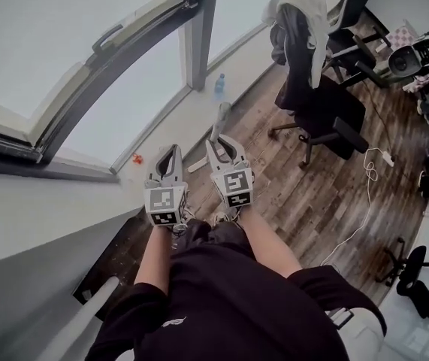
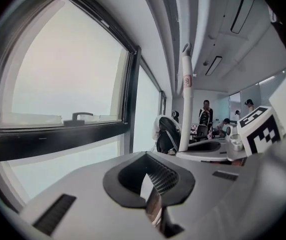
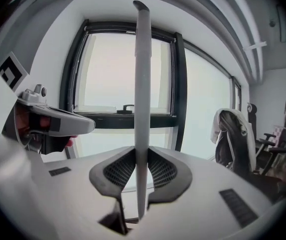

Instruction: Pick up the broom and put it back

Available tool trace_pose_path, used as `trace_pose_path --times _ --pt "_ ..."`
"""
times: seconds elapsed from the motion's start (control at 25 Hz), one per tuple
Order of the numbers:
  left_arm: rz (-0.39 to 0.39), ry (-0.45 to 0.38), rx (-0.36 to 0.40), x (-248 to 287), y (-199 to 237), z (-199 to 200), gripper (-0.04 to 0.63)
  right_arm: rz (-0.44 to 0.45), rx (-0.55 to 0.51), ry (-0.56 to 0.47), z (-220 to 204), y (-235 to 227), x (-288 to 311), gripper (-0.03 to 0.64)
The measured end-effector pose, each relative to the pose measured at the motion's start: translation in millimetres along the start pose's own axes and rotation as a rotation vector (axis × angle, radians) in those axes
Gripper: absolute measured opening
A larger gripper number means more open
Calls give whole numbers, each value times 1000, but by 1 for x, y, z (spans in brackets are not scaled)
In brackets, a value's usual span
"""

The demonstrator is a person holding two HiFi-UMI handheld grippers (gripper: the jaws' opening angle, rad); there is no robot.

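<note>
Right claw (image 3: 141,170): jaws part-way closed, with both ribbed pads pressed on the broom handle (image 3: 142,84), one on each side. You have a firm hold. The handle is a pale grey shaft, upright between the pads, running to 12 o'clock across the window (image 3: 127,69) and ending in a hooked tip.

Left claw (image 2: 150,185): jaws drawn together, only a thin sliver of light between the pads, nothing in them. In its own view the handle stands off at 1 o'clock, clear of its jaws, with a small label near the top.

Head view: your two claws ride side by side, both aimed at 12 o'clock. The short run of handle leaves the right claw toward 12 o'clock, over the wood floor (image 1: 297,194) beside the window wall.

- Bottle (image 1: 219,86), blue-capped, on the floor at 12 o'clock, just beyond the handle's top.
- Office chair (image 1: 315,104), dark, at 1 o'clock, with a pale garment (image 1: 308,13) draped over its back.
- White cable (image 1: 361,216) trailing across the floor at 3 o'clock.
- People (image 2: 206,115) far off in the left gripper view, too small to detail.
</note>
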State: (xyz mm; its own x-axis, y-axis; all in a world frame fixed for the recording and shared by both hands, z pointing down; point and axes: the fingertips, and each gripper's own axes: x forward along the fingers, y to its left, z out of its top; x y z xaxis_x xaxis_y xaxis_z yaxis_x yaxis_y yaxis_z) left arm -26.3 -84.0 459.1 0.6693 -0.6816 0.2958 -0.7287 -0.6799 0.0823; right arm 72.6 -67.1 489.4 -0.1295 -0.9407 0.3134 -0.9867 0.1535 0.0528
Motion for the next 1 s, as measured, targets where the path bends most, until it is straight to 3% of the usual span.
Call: trace_pose_path --times 0.4,1.0 --pt "-43 34 -19 66 35 4 0 -113 54 -13 16 -52 64 94" --pt "-39 181 -26 210 69 -26 0 -83 141 123 -36 -119 190 94"
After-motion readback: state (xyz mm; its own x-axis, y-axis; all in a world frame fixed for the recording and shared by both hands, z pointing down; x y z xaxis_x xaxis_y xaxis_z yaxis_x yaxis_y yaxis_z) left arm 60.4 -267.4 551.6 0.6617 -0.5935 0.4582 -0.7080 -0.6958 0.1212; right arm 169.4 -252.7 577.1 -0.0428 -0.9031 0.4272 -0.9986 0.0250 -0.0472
